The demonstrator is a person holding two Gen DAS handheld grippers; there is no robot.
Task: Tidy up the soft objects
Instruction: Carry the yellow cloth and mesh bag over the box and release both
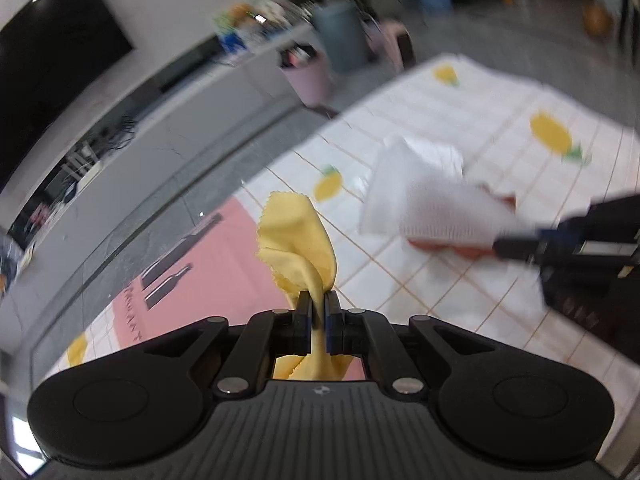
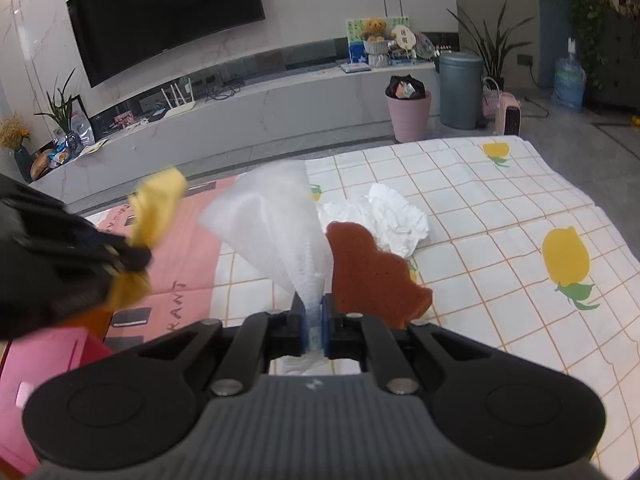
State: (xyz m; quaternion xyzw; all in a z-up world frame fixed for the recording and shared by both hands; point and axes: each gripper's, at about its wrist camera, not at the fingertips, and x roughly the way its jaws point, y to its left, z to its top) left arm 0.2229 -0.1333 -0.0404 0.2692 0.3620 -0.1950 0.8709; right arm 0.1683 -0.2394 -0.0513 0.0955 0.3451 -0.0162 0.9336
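Soft objects lie and hang over a tablecloth (image 2: 500, 216), white with an orange grid and yellow fruit prints, which serves here as the landmark. The yellow cloth (image 1: 298, 240), with a pinked edge, is pinched between the closed jaws of the left gripper (image 1: 318, 300) and stands up above the cloth's near left part, where a pink printed mat (image 2: 188, 248) lies against the tablecloth's left edge. The white mesh cloth (image 2: 276, 232) is clamped in the closed jaws of the right gripper (image 2: 311, 304) and fans upward over the tablecloth's middle. On the tablecloth itself, just right of the mesh cloth, lies a brown sponge (image 2: 372, 268) with a lobed outline, and touching its far side a crumpled white tissue (image 2: 384, 212).

Beyond the tablecloth's far edge the floor is grey. A pink bin (image 2: 409, 114) and a grey-blue lidded bin (image 2: 460, 90) stand there side by side. Behind them runs a long white marble bench (image 2: 240, 108) with a teddy bear (image 2: 375, 28) on it, and a dark television (image 2: 164, 12) hangs on the wall above.
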